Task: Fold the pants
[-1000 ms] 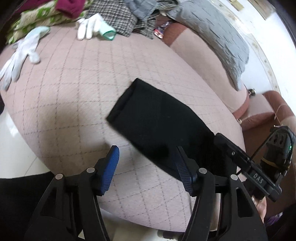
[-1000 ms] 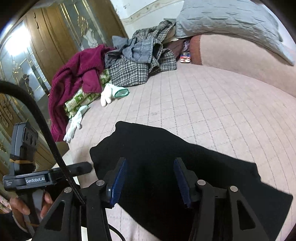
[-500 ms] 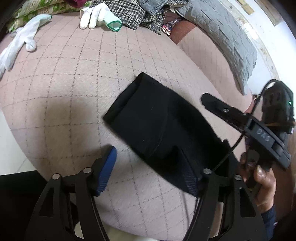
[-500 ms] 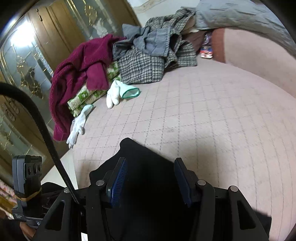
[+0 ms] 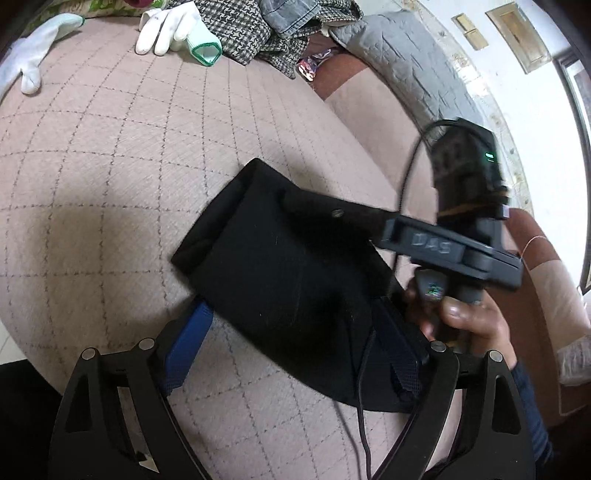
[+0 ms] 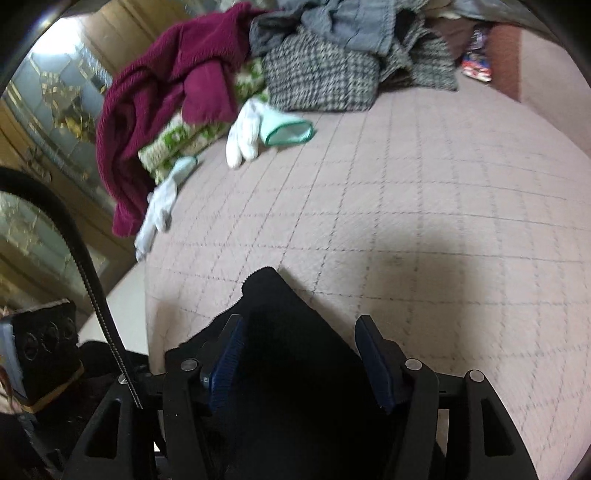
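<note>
Two grippers, both with blue-padded fingers spread apart, over one folded pair of black fabric pants (image 5: 291, 273) on a pinkish-beige quilted bed cover with a diamond grid (image 5: 110, 155). Left gripper (image 5: 295, 339) low at the near edge of the pants, its left blue pad on the cover just beside the cloth's near-left corner, its right pad over or against the dark fabric; hard to tell against the black whether that pad touches. Right gripper (image 6: 303, 354) above the far end of the pants (image 6: 280, 325), fingers open on either side of the cloth, nothing pinched between them; seen from the left wrist as a dark, blurred handle body (image 5: 436, 240) held in a bare hand (image 5: 465, 317) at the right. Pants lying near the right edge of the bed, a narrow folded band with one corner pointing far-left. Far off, well apart from the pants: a white work glove with a green cuff (image 5: 173, 29), a second pale glove (image 5: 26, 59) at the far left, a heap of houndstooth and grey clothes (image 6: 332, 66), a maroon knitted garment (image 6: 170, 92), and a grey quilted pillow (image 5: 402, 70).
</note>
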Tool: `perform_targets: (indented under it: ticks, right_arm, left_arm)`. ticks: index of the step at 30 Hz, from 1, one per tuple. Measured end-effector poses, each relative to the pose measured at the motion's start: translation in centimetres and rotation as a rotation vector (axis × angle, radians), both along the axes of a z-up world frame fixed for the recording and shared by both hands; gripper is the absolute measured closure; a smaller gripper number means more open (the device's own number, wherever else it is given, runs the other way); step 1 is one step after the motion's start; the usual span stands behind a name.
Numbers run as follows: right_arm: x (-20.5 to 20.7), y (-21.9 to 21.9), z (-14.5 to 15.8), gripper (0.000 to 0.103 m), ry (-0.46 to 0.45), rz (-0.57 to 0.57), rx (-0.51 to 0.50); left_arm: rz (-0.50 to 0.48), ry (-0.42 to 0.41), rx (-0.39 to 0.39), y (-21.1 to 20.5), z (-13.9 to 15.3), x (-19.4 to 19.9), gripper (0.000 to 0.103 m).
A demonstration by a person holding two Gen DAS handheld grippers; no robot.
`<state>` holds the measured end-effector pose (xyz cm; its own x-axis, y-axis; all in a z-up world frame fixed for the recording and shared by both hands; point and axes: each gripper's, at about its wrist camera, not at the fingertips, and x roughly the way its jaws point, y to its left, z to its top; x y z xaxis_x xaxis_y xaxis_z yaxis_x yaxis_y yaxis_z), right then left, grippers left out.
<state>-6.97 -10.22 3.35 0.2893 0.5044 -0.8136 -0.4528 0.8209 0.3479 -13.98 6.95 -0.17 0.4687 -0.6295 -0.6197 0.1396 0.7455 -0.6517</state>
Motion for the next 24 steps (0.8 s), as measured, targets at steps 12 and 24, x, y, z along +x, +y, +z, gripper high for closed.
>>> perform_targets:
  ticks: [12, 24]
  right_arm:
    - [0.5, 1.9, -0.5, 0.079, -0.045, 0.108, -0.014]
    - [-6.0, -3.5, 8.0, 0.09, -0.267, -0.016, 0.163]
  left_arm:
    - [-0.01, -0.08, 0.163, -1.4, 0.3, 0.1, 0.054]
    - [-0.128, -0.307, 0.08, -3.6, 6.5, -3.3, 0.085]
